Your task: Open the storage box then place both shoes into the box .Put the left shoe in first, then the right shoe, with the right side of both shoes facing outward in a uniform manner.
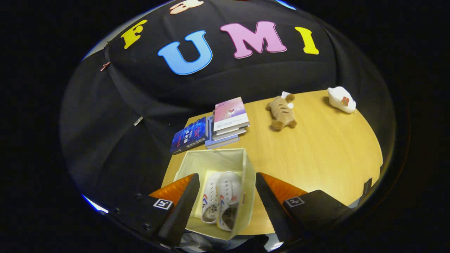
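A pale fabric storage box (248,175) stands open on the wooden table, just ahead of my fingers. Two white shoes with red and blue stripes lie side by side inside it: one shoe (210,200) toward the left finger, the other shoe (228,196) beside it, toes pointing away from me. My gripper (225,205) hovers above the box, open, with nothing between its fingers. The left finger (182,207) covers part of the box's left wall, and the right finger (270,207) sits just outside its right wall.
Beyond the box, a stack of books (228,121) and a dark blue book (190,138) lie near the table's far left edge. A brown plush toy (281,112) and a white packet (341,99) sit farther back right. Bare table (316,154) spreads to the right.
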The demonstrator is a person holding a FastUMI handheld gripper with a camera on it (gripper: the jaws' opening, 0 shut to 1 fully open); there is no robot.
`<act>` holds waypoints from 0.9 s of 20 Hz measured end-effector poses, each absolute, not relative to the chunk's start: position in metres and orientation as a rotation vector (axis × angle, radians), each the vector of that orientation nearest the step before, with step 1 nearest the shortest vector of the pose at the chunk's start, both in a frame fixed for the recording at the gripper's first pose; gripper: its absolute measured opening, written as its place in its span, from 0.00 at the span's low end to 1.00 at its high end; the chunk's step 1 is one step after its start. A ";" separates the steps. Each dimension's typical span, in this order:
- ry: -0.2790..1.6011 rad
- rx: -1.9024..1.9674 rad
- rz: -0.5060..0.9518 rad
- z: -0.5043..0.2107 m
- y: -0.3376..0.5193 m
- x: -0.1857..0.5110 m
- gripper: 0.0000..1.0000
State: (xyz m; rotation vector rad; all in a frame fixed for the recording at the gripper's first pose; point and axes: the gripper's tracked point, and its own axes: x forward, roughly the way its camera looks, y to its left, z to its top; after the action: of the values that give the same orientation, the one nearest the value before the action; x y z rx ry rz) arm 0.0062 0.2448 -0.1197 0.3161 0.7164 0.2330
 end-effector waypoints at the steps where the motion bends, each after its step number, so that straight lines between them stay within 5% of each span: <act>1: 0.687 0.286 0.220 -0.116 0.222 0.007 0.99; 18: 0.275 0.076 0.194 -0.036 -0.049 0.051 0.99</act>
State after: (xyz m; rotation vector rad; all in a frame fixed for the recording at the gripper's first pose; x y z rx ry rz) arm 0.0510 -0.0494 -0.0356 0.0765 0.2751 0.1944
